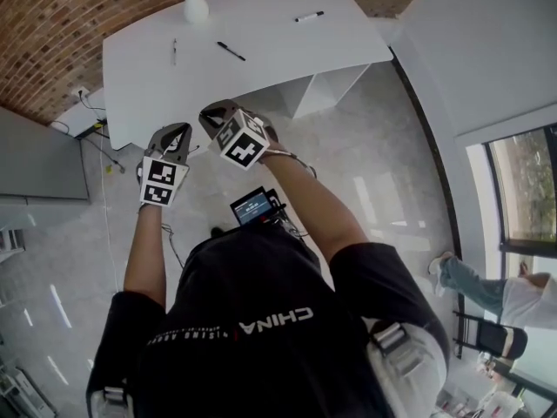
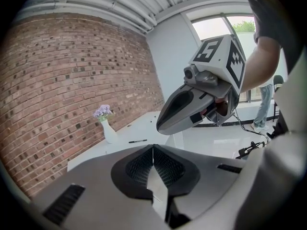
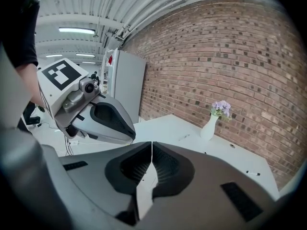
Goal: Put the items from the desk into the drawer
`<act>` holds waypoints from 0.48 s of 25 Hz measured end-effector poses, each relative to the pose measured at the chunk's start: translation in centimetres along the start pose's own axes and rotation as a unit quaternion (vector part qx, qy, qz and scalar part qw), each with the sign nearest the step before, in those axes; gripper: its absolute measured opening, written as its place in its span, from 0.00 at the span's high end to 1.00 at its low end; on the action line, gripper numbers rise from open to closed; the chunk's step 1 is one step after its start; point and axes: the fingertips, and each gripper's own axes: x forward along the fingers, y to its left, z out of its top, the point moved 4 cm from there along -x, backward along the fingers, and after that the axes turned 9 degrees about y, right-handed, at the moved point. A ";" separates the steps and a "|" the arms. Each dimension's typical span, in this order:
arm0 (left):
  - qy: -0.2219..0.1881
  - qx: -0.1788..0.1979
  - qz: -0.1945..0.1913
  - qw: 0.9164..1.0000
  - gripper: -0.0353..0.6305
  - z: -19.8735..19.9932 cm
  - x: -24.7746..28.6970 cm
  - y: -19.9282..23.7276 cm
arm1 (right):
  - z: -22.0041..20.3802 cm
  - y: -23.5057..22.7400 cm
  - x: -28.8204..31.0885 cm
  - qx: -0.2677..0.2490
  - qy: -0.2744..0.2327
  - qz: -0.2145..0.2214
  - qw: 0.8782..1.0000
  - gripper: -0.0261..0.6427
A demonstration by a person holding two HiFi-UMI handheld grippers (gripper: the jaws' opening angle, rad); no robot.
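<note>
Three pens are lying on the white desk [image 1: 287, 46] in the upper part of the head view, well apart from one another. A pale pen [image 1: 174, 50] is sitting toward the left, a black pen [image 1: 231, 51] near the middle, and a marker [image 1: 309, 16] toward the upper right. One white vase [image 1: 195, 7] with purple flowers is standing at the desk's top edge, beside the brick wall [image 1: 52, 33].

Two grippers are hovering side by side over the floor, just below the desk's near edge and touching nothing. The left gripper [image 1: 178, 135] is keeping its jaws pressed together at the tips, with nothing between them. The right gripper [image 1: 213, 116] is likewise closed and empty, its nose pointing up and left in the frame. Each gripper view is showing the other gripper close alongside, with the desk and vase beyond.

One small screen device [image 1: 252, 205] is sitting in front of the person's black shirt [image 1: 261, 320]. A grey cabinet [image 1: 35, 159] is standing at the left edge, and another person's legs [image 1: 470, 281] are showing at the lower right.
</note>
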 end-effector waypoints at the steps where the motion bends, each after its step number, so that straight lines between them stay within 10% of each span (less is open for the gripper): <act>1: -0.001 -0.002 0.001 1.000 0.93 0.2 0.1 -0.3 | -0.3 -0.2 -0.2 0.001 0.001 0.001 1.000 0.94; 12: 0.017 -0.016 0.014 1.000 0.93 0.9 1.7 -2.8 | -2.9 -1.7 -1.2 -0.005 0.008 0.027 1.000 0.94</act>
